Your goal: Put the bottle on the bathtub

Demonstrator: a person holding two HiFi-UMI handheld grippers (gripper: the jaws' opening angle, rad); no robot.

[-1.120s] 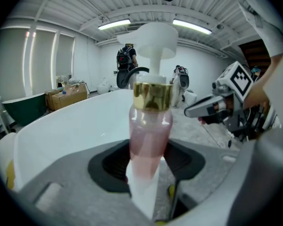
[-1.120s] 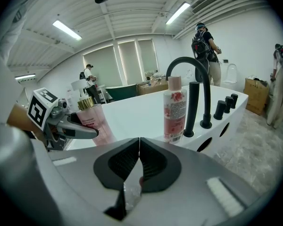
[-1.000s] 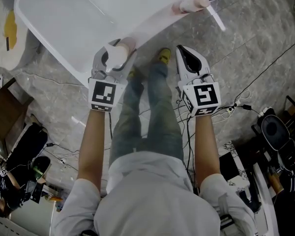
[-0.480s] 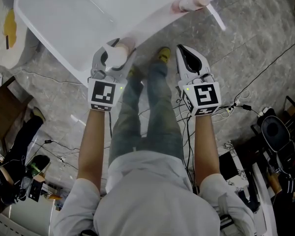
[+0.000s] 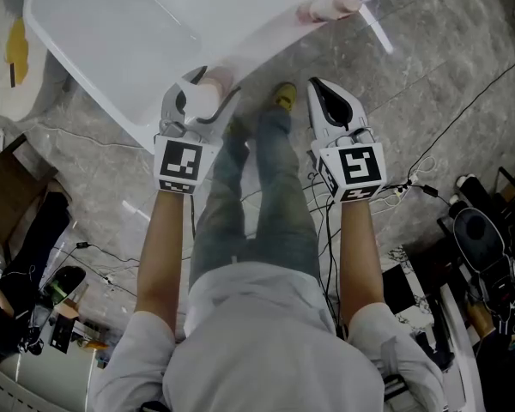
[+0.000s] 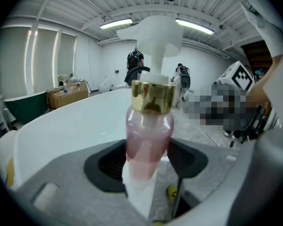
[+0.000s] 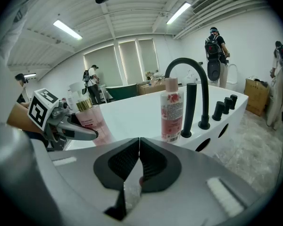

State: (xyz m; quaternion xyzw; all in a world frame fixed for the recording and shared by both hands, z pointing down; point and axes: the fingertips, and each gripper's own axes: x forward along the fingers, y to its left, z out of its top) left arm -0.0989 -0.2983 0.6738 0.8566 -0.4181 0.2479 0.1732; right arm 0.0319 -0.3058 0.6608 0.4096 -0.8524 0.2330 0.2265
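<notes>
Grey marbled floor (image 5: 446, 50), white ribbed ceiling (image 6: 85, 4) with strip lights (image 6: 115, 23), tall curtained windows (image 7: 132, 55).

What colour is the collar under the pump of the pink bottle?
The collar is shiny gold; it shows best in the left gripper view.

Ahead of me I see a black arched faucet (image 7: 205, 98) with small black knobs (image 7: 219, 111) beside it, and a rose-labelled bottle (image 7: 171, 112) standing just by its base. Cables (image 5: 416, 183) trail over the grey marble floor (image 5: 463, 67). Cardboard boxes (image 6: 66, 95) sit far back.
</notes>
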